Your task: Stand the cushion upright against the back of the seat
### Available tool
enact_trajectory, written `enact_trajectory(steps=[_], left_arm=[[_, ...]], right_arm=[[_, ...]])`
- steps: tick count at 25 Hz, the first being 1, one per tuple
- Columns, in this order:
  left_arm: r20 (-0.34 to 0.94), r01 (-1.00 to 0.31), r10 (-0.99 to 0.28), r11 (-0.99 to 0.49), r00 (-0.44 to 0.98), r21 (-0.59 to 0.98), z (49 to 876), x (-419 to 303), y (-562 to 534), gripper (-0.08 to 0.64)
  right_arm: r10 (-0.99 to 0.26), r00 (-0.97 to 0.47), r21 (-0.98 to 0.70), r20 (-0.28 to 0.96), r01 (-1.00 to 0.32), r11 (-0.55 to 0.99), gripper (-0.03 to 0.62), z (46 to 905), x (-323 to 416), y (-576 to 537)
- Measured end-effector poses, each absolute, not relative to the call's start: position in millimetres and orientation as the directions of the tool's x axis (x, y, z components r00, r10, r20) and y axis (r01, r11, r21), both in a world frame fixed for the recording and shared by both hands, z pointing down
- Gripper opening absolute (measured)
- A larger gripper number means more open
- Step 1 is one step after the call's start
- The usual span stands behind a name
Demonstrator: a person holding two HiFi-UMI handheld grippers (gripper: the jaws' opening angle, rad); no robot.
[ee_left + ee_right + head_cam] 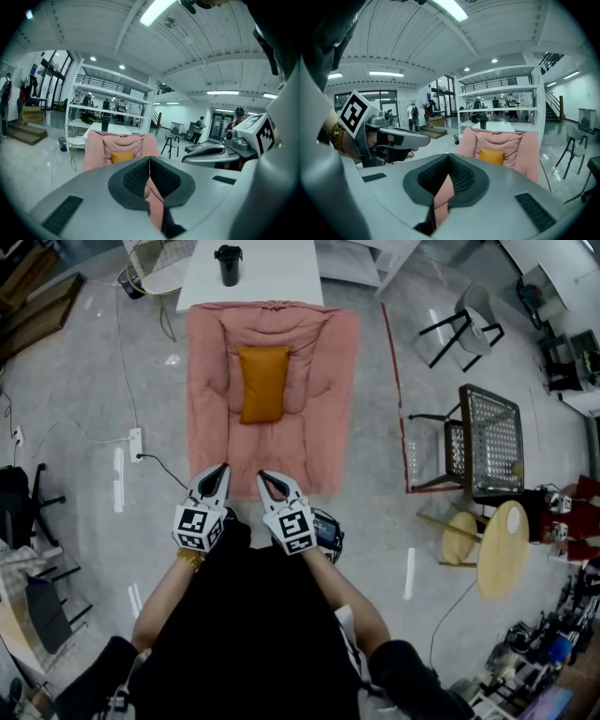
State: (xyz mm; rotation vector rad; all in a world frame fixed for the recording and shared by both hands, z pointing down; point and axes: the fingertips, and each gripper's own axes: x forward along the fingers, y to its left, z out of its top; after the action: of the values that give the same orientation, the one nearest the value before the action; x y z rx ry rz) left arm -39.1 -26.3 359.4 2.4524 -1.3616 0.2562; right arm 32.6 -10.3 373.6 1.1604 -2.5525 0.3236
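Orange cushion [262,382] on pink seat [323,418] looks soft, light, so pinch a top corner; left hand-held gripper [221,468] and right hand-held gripper [265,474] both have jaws together, empty.

I hold the left tool [222,471] and the right tool [266,478] side by side in front of my torso, near each other but not touching. Both point ahead and tilt slightly downward, and their tips angle a little toward one another. The left marker cube [197,526] and the right marker cube [294,529] sit at the rear of each tool, facing up. My left forearm [167,601] and right forearm [339,594] run back from the tools, with the elbows spread outward. The jaws of the left tool are together, pads meeting at the tips, with nothing gripped. The jaws of the right tool are likewise closed and empty.
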Motion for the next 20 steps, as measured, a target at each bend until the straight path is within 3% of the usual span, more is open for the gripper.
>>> enact_trajectory(steps=[20], left_arm=[[0.350,-0.853,-0.779,-0.484,0.521,0.194,373.5,-42.5,-51.8,0.014]], right_arm=[[-0.742,-0.560,-0.035,0.369,-0.806,0.591,0.015,370.0,57.1,-24.8]])
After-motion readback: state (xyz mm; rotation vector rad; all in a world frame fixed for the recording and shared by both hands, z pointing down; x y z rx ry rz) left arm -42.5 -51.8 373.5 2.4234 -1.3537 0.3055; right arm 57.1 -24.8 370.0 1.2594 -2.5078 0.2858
